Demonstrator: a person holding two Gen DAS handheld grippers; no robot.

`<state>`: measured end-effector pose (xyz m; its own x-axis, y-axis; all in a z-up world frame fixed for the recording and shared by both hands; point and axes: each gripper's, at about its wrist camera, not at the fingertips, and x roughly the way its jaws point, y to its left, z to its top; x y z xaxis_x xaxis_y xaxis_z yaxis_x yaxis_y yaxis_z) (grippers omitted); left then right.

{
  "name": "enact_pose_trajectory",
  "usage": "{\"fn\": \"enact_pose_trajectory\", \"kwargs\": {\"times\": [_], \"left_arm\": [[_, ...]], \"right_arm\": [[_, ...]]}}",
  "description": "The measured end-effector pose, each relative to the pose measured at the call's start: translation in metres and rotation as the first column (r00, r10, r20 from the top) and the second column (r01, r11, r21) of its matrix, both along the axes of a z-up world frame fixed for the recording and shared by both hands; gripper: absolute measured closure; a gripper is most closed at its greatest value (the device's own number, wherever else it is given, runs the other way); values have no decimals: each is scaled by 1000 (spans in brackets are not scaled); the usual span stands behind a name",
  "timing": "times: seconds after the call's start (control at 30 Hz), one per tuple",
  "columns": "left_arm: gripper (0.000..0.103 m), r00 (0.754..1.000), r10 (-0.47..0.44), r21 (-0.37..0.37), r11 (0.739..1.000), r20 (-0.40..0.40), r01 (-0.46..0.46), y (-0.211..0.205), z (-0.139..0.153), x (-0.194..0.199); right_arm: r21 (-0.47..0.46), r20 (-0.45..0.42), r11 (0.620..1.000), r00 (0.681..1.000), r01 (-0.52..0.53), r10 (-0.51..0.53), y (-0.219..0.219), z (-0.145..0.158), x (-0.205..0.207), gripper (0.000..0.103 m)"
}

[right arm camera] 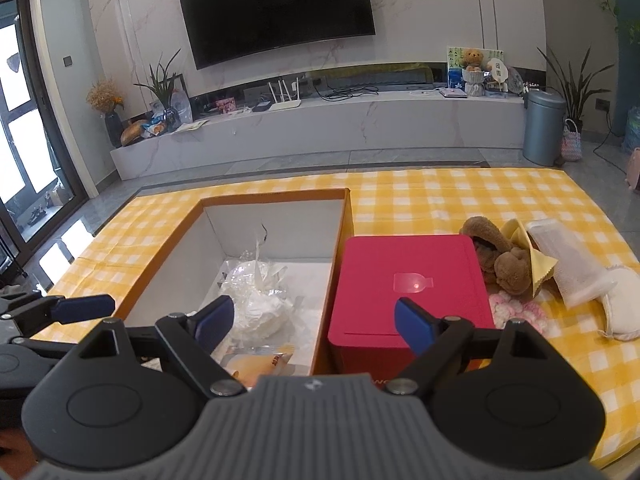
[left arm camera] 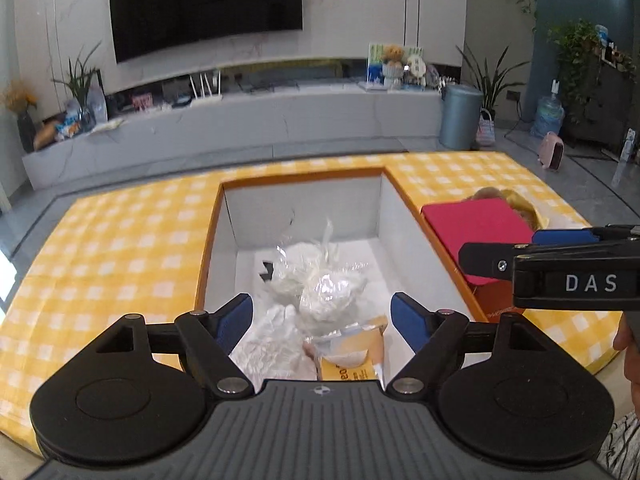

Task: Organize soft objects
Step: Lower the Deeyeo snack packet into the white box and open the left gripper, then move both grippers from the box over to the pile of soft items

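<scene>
An open orange box [left arm camera: 208, 248] with white inner walls [right arm camera: 176, 248] stands on the yellow checked table. Inside lie white soft items wrapped in clear plastic [left arm camera: 320, 284] [right arm camera: 260, 300] and a yellow packet [left arm camera: 352, 356] [right arm camera: 260, 362]. My left gripper [left arm camera: 322, 320] is open and empty above the box's near end. My right gripper [right arm camera: 314, 322] is open and empty over the box's right wall and a red box [right arm camera: 408, 280]. Right of the red box lie a brown plush toy [right arm camera: 500, 256], a yellow cloth [right arm camera: 532, 252], white soft items [right arm camera: 576, 272] and a pink knitted piece [right arm camera: 516, 308].
The red box [left arm camera: 476, 228] touches the orange box's right side. The right gripper enters the left wrist view from the right [left arm camera: 520, 256]. The yellow checked cloth [right arm camera: 440, 200] covers the table. A TV wall, low cabinet and grey bin [right arm camera: 544, 128] stand beyond.
</scene>
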<state>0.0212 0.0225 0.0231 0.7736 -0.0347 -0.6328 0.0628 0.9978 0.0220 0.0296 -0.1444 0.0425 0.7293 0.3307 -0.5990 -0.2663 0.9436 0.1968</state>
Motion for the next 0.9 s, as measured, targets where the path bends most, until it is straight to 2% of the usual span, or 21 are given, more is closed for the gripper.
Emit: {"fn": "enact_pose_trajectory", "kwargs": {"times": [0.17, 0.33, 0.43, 0.53, 0.63, 0.73, 0.8, 0.9], "left_arm": [[11, 1000, 7, -84, 996, 13, -6, 2, 1, -3], [10, 996, 47, -74, 996, 75, -41, -7, 2, -9], [9, 991, 86, -101, 992, 97, -76, -9, 5, -10], [7, 992, 75, -98, 993, 105, -65, -10, 8, -11], [7, 992, 58, -88, 995, 110, -48, -15, 7, -13], [6, 994, 36, -82, 996, 100, -28, -23, 5, -10], [6, 995, 27, -72, 997, 94, -20, -29, 3, -9], [6, 997, 9, -31, 999, 79, -7, -42, 0, -7]], "right_arm": [[8, 41, 999, 998, 52, -52, -17, 9, -4, 16], [-9, 79, 990, 987, 141, -140, -49, 20, -8, 15], [-108, 115, 976, 978, 186, -174, -64, 28, -8, 14], [-216, 139, 958, 977, 188, -160, -79, 38, -6, 14], [-247, 139, 957, 983, 151, -119, -98, 46, -3, 13], [-266, 147, 955, 984, 134, -98, -116, 47, 0, 13], [-252, 162, 952, 977, 174, -136, -130, 40, 1, 13], [-199, 127, 952, 970, 231, -209, -153, 22, 6, 13]]}}
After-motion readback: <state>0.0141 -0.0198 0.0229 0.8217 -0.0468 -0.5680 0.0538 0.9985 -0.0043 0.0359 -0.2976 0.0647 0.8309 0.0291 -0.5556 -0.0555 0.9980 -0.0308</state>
